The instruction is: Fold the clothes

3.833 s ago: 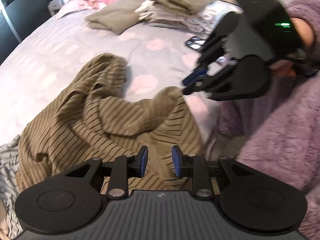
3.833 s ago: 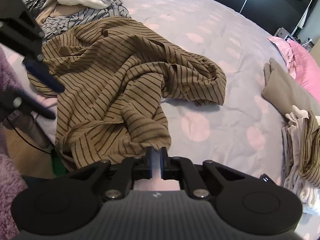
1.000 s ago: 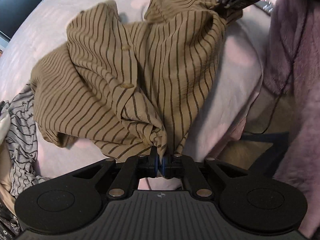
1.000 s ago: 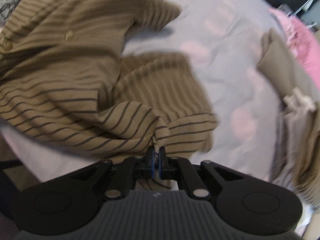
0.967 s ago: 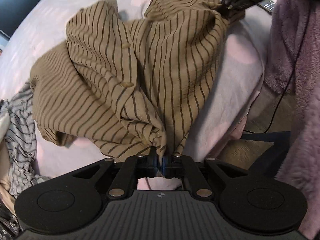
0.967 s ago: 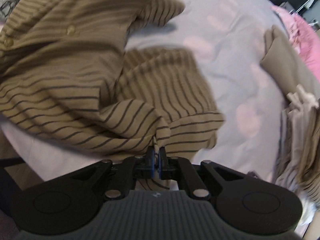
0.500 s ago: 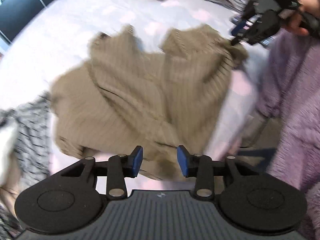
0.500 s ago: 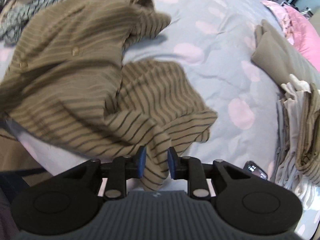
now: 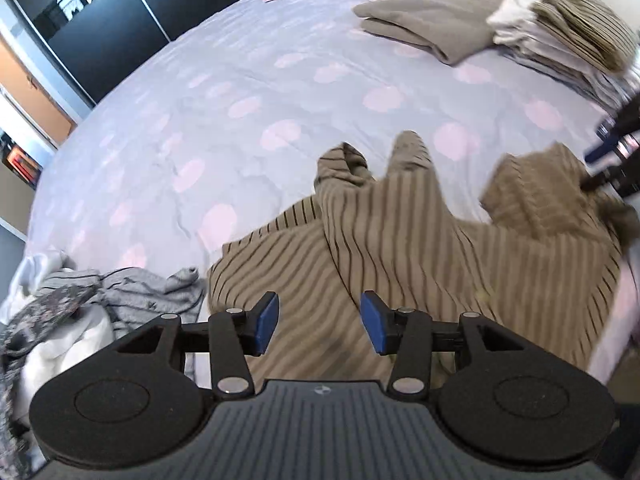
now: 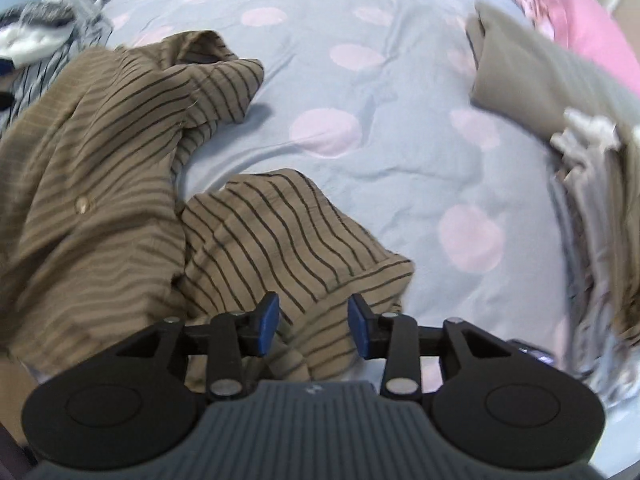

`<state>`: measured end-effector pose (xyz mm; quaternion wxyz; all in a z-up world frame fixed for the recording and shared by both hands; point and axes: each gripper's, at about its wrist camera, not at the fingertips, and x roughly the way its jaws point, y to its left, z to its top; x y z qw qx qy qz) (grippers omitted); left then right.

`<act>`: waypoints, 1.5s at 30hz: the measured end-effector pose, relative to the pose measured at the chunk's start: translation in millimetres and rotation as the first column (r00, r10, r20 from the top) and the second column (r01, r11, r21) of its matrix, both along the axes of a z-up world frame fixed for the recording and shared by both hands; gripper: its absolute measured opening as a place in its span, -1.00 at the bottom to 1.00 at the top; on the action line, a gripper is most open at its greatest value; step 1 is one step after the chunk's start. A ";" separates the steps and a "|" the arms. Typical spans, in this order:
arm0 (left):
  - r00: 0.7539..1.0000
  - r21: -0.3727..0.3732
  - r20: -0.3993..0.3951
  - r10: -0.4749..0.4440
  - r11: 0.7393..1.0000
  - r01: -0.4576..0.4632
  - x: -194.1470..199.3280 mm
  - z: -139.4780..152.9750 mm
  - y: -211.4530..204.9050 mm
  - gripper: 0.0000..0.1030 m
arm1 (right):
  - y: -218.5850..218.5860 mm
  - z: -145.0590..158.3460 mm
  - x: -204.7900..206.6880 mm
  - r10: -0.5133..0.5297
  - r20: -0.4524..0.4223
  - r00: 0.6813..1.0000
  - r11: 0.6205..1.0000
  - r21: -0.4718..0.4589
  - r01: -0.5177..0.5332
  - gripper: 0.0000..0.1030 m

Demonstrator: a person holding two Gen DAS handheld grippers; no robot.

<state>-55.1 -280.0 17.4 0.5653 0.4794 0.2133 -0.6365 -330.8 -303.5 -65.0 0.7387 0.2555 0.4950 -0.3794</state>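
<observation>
A brown shirt with thin dark stripes [image 9: 420,248] lies rumpled on the near edge of the bed [image 9: 240,88]; it also shows in the right wrist view [image 10: 120,152]. My left gripper [image 9: 318,322] is open and empty above the shirt's near hem. My right gripper [image 10: 312,324] is open and empty above the shirt's other near corner. The right gripper also shows at the right edge of the left wrist view [image 9: 612,152], blurred.
A stack of folded clothes [image 9: 560,40] and a folded taupe piece [image 9: 432,20] lie at the far right, by a pink pillow [image 10: 580,28]. A heap of unfolded grey and white clothes [image 9: 80,308] lies at the left. Dark wardrobe doors [image 9: 100,12] stand behind.
Both grippers have let go of the striped shirt, opened and lifted away. The shirt has dropped onto the bed and lies spread but rumpled.
</observation>
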 end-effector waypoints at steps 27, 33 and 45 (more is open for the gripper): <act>0.979 0.080 0.100 0.175 0.980 -0.183 31.8 -56.4 -32.9 -1.00 | 2.2 -20.5 43.8 0.087 0.239 0.967 0.948 0.279 -0.154 -0.24; 0.953 0.085 0.205 0.224 0.966 -0.245 47.5 -38.2 10.8 -1.00 | 22.0 -22.0 45.4 0.128 0.227 0.965 0.936 0.295 -0.193 -0.94; 0.894 -0.141 0.153 0.421 0.905 -0.402 75.4 79.2 110.1 -1.00 | 0.0 69.3 29.8 0.093 0.190 0.977 0.996 -0.011 -0.093 -0.99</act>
